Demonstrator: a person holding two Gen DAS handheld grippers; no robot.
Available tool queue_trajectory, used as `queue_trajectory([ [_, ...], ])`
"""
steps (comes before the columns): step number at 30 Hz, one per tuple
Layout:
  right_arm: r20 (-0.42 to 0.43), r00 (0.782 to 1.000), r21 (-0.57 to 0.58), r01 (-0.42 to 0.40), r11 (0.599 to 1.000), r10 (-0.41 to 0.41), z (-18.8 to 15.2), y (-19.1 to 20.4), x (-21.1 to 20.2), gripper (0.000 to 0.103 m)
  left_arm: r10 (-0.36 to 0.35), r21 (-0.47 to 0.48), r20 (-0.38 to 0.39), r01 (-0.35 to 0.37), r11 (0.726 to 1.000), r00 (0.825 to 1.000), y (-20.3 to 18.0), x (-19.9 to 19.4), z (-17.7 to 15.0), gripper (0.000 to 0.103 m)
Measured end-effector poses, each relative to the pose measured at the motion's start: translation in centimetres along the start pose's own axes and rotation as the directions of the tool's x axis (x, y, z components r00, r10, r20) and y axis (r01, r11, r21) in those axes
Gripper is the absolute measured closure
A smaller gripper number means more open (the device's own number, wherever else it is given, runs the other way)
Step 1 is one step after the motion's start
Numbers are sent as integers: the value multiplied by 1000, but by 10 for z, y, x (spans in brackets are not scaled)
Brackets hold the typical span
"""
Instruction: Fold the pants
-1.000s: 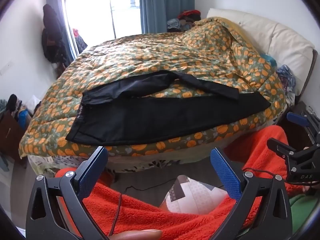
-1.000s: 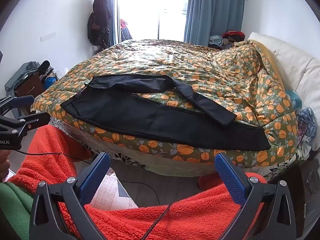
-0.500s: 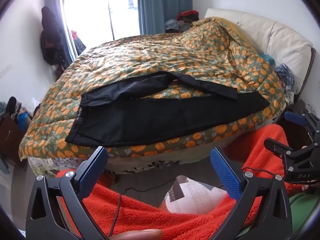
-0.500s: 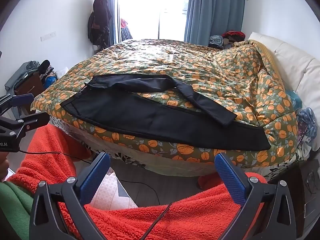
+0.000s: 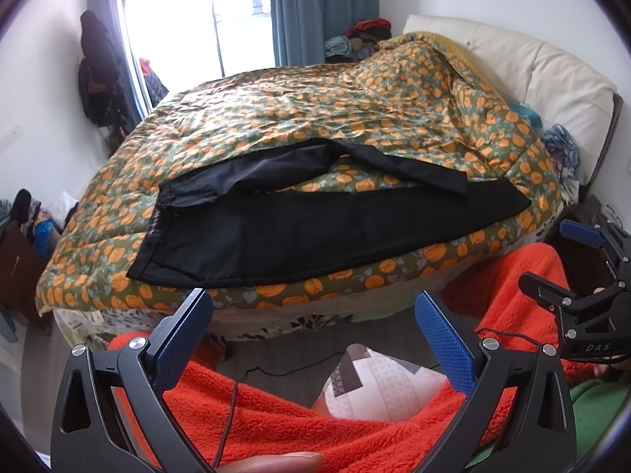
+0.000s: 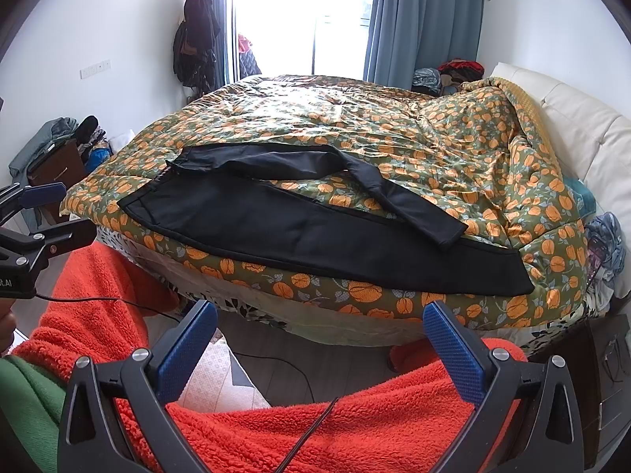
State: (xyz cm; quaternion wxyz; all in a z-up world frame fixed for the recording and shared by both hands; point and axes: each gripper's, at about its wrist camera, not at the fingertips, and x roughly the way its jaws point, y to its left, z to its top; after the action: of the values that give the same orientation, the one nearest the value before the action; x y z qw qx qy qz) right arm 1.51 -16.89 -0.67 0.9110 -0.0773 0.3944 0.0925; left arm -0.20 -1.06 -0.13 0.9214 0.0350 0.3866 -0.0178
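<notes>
Nearest to me, my left gripper (image 5: 313, 317) hangs low over my lap with its blue-padded fingers (image 5: 183, 339) spread wide and nothing between them. My right gripper (image 6: 319, 329) sits the same way, fingers apart and empty, level with the bed's edge and short of it. Each tool shows in the other's view: the right one at the right edge of the left camera, the left one at the left edge of the right camera, both well apart. An orange fleece (image 6: 355, 425) covers my knees under both tools, and a thin black cable (image 5: 230, 406) runs across it. Between my legs and the bed is bare floor with a patterned cushion (image 5: 378, 386) on it.

Beyond that, the pants (image 6: 299, 224) lie on the pumpkin-print duvet (image 6: 434, 134) near the bed's front edge, waistband to my left, hems to my right. The near leg lies flat and straight along the edge. The far leg is bent, and its hem end crosses back onto the near leg. Nothing touches the cloth.

Farther off, a cream headboard (image 5: 552, 75) stands at the right, with a heap of clothes (image 6: 453, 73) in the corner by the blue curtains (image 6: 418, 19). A dark coat (image 6: 195, 35) hangs on the left wall beside the bright window (image 6: 299, 12).
</notes>
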Motion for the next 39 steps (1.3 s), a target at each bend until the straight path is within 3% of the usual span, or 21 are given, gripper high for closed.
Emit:
queue_trajectory([
  [39, -6, 1000, -2, 2, 1000, -2, -1, 0, 4, 0, -2, -2, -9, 2, 1000, 1000, -3, 3, -3, 1],
])
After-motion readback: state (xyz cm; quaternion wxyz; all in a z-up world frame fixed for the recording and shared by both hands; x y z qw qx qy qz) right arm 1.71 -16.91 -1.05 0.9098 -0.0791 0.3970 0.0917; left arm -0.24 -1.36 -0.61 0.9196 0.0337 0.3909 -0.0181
